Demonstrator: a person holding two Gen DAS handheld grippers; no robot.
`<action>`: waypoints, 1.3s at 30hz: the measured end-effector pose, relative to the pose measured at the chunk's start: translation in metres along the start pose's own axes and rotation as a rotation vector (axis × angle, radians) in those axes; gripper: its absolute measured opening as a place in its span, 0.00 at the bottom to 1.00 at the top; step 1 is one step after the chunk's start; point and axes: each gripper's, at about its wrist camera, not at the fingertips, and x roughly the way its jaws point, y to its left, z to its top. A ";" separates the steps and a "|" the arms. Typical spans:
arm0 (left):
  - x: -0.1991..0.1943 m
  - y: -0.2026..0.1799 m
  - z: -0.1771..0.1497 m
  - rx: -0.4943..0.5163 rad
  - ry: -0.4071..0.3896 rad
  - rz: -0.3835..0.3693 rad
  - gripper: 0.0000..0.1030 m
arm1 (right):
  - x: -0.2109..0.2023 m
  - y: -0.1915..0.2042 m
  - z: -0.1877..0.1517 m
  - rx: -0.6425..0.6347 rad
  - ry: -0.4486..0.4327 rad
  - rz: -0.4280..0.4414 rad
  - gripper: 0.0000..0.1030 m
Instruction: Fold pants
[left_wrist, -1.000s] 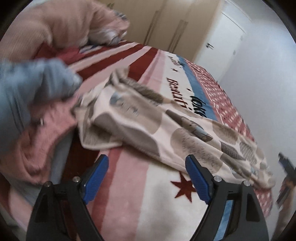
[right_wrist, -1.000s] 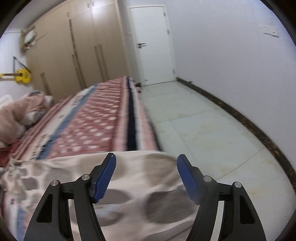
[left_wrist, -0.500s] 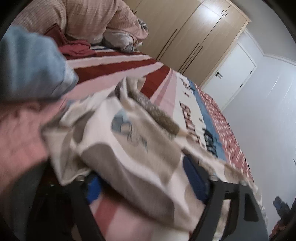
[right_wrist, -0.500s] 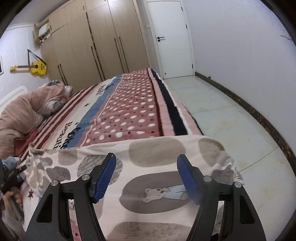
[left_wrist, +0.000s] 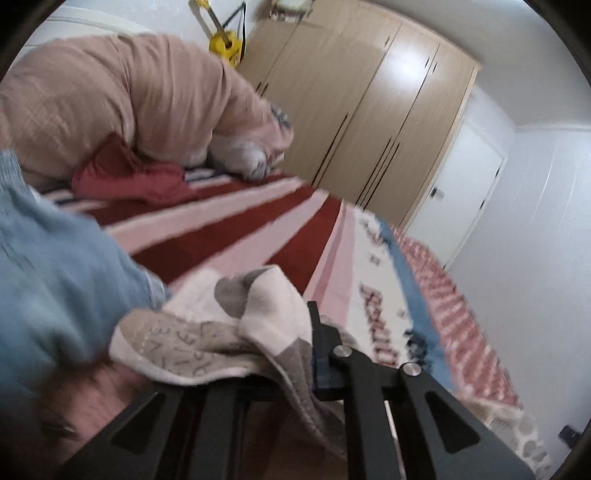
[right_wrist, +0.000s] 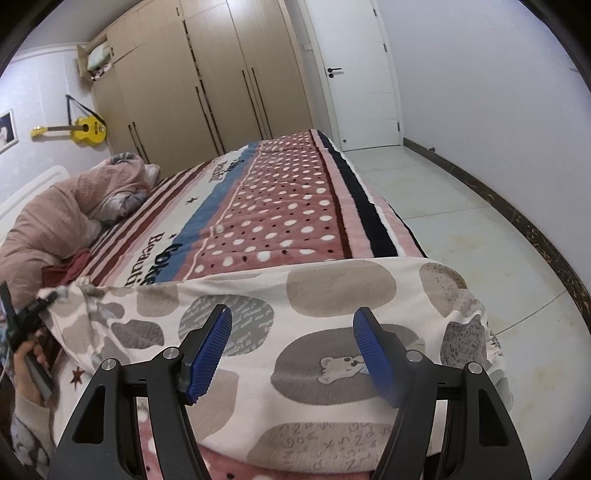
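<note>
Change: since a second ago my left gripper (left_wrist: 295, 354) has closed onto the pants' (right_wrist: 332, 314) end and lifted it; the right view has risen off the cloth.
Bed (right_wrist: 280, 206): I see a striped, dotted blanket with a pink duvet (left_wrist: 110, 96) bunched at its far end.
Pants: they lie stretched across the near end of the bed, one end hanging over the bed's side toward the floor (right_wrist: 461, 206).
Right gripper (right_wrist: 291, 347): I hold it above the pants, its blue pads (right_wrist: 208, 352) spread wide apart, nothing between them.
Left gripper: it is clamped on a bunched fold of the pants (left_wrist: 229, 325).
</note>
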 end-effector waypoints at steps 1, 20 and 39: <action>-0.004 0.000 0.005 0.002 -0.012 -0.004 0.07 | -0.002 0.001 -0.001 0.001 0.002 0.006 0.63; -0.121 0.047 0.101 -0.028 -0.219 0.084 0.06 | -0.008 0.066 -0.042 -0.008 0.175 0.207 0.63; -0.127 -0.071 0.055 0.368 0.017 -0.121 0.06 | -0.037 0.081 -0.052 0.005 0.150 0.265 0.63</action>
